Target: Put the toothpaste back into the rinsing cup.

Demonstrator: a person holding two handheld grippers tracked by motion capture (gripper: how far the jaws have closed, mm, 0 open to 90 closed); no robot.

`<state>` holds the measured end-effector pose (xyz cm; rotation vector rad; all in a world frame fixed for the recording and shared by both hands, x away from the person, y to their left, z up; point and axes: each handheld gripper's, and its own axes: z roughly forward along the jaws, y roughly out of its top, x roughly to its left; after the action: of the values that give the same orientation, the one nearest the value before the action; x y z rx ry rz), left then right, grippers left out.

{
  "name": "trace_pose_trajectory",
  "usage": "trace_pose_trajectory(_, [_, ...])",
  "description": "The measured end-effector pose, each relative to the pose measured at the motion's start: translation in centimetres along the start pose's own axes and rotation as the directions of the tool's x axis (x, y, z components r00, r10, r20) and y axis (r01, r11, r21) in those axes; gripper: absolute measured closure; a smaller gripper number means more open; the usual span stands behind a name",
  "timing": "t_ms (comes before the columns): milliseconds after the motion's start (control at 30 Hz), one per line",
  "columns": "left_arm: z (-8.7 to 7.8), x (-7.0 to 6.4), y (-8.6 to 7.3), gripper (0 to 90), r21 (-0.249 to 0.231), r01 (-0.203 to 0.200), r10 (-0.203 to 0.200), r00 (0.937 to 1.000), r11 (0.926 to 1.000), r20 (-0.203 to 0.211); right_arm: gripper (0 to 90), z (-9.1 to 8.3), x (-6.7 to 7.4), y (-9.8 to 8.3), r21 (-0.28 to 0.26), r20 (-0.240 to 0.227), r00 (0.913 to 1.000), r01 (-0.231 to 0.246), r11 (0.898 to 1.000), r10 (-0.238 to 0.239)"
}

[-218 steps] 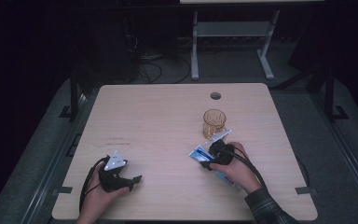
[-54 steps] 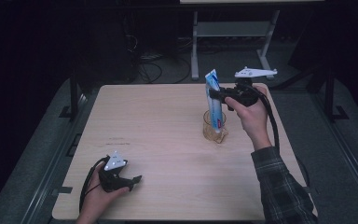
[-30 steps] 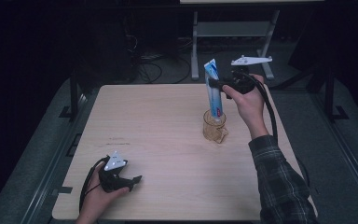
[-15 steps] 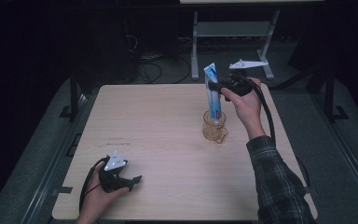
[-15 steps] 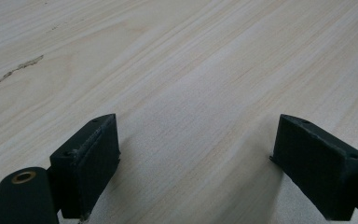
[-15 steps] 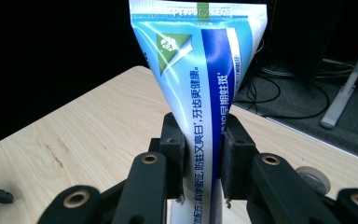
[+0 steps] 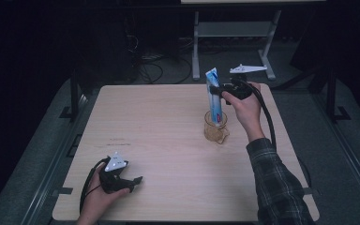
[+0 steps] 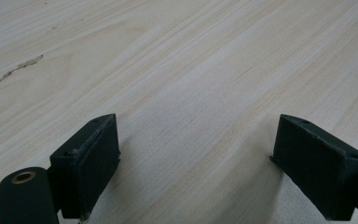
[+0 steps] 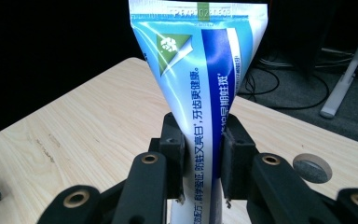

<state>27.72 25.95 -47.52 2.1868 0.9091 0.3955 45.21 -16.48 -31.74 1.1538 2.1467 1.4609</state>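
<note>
A blue and white toothpaste tube (image 7: 213, 96) stands upright with its lower end inside a clear glass cup (image 7: 215, 128) on the right half of the wooden table (image 7: 168, 122). My right gripper (image 7: 223, 89) is shut on the tube's upper part, beside and above the cup. In the right gripper view the tube (image 9: 200, 88) rises between the two black pads (image 9: 174, 156), which press on both its sides. My left gripper (image 7: 133, 182) rests on the table near the front left edge, open. Its pads (image 8: 91, 161) stand wide apart over bare wood.
A round cable hole (image 7: 217, 88) lies in the table's far side, just behind the tube. A white metal stand (image 7: 229, 35) and cables (image 7: 150, 63) are on the dark floor beyond the table. Bare tabletop stretches between the two grippers.
My right gripper has come down a little with the toothpaste tube, whose lower end now sits deeper in the cup. The left gripper has stayed where it was.
</note>
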Motion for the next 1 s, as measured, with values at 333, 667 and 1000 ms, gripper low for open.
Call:
trace_pose_trajectory(333, [0.0,0.0,0.0,13.1,0.000,0.000,0.000,1.0000,1.0000,0.000,73.7,0.4,-0.2,-0.8,0.014,0.001,1.0000,-0.007,1.000,0.007])
trace_pose_trajectory(667, [0.0,0.0,0.0,13.2,-0.002,0.002,-0.002,1.0000,1.0000,0.000,73.6,0.5,-0.5,-1.9,0.025,0.001,0.9999,-0.015,1.000,0.015])
trace_pose_trajectory(1000, [0.0,0.0,0.0,13.2,-0.002,0.002,-0.002,1.0000,1.0000,0.000,73.6,0.6,-0.7,-2.7,0.034,0.004,0.9998,-0.021,0.999,0.021])
